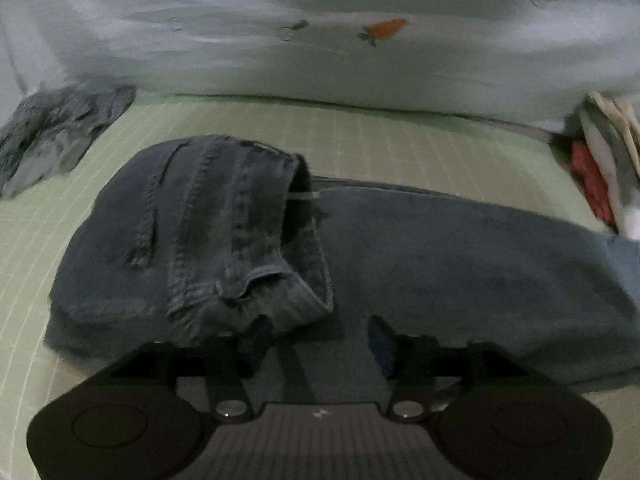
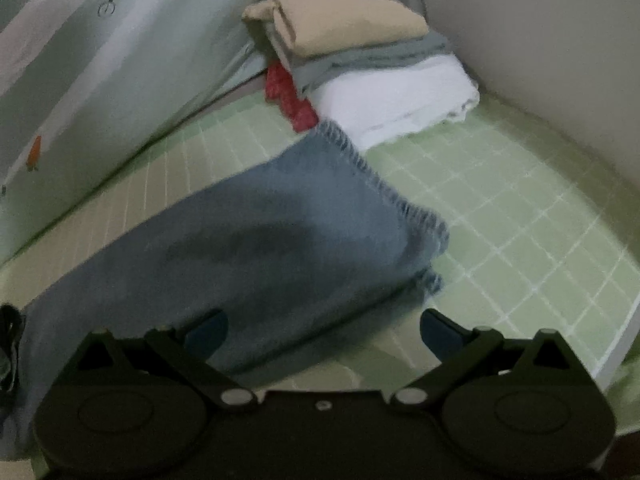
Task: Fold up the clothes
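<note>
A pair of dark blue jeans (image 1: 440, 264) lies on a green checked mat (image 1: 400, 144). The waistband end (image 1: 224, 232) is folded over at the left in the left wrist view. My left gripper (image 1: 320, 340) is open just above the jeans' near edge, its left finger next to the folded waistband. In the right wrist view the leg end with its frayed hem (image 2: 384, 192) lies flat on the mat (image 2: 520, 220). My right gripper (image 2: 324, 332) is open, jaws wide, over the leg's near edge and holding nothing.
A stack of folded clothes (image 2: 360, 60), beige, grey, white and red, sits at the mat's far corner by a wall (image 2: 540, 40). A crumpled grey-blue garment (image 1: 60, 136) lies at far left. A carrot-print bedsheet (image 1: 320, 32) rises behind the mat.
</note>
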The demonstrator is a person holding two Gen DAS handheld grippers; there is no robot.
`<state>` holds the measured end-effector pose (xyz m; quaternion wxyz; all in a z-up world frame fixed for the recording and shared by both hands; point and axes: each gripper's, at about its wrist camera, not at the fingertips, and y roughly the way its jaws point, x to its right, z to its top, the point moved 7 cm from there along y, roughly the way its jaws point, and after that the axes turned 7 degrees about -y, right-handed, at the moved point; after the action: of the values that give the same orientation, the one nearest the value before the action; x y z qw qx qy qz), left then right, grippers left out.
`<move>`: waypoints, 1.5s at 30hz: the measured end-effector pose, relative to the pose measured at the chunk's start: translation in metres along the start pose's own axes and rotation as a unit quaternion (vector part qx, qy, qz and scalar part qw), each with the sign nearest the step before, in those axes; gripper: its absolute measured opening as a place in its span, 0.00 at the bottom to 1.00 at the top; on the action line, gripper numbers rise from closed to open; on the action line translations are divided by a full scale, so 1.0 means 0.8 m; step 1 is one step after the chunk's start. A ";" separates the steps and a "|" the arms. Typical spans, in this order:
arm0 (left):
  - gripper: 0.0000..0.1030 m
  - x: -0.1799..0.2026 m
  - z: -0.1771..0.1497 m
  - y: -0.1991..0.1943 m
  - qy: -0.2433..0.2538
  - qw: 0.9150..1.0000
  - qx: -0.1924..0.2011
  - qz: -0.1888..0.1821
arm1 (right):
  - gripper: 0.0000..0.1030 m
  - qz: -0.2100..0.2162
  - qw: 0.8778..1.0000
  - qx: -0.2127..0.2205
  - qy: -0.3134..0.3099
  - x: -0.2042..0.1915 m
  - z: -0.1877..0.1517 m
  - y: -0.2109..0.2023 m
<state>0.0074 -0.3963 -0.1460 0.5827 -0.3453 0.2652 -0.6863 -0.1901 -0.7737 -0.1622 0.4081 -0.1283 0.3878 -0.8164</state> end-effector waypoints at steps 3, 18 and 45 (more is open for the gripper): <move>0.77 -0.007 0.007 -0.017 -0.015 1.000 0.021 0.004 | 1.00 -0.015 1.000 0.022 -0.017 0.003 0.015 0.005; 0.87 -0.023 0.030 -0.046 0.002 0.997 0.047 0.063 | 1.00 -0.046 0.997 -0.001 -0.063 0.033 0.018 0.077; 0.90 -0.188 0.104 -0.036 -0.027 0.998 0.045 0.035 | 0.16 0.004 0.990 0.100 -0.100 -0.151 0.095 -0.019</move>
<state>0.0670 -0.2400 -0.0973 0.6282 -0.3276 0.2298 -0.6673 -0.0823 -0.7161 -0.0874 0.4592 -0.1659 0.2618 -0.8325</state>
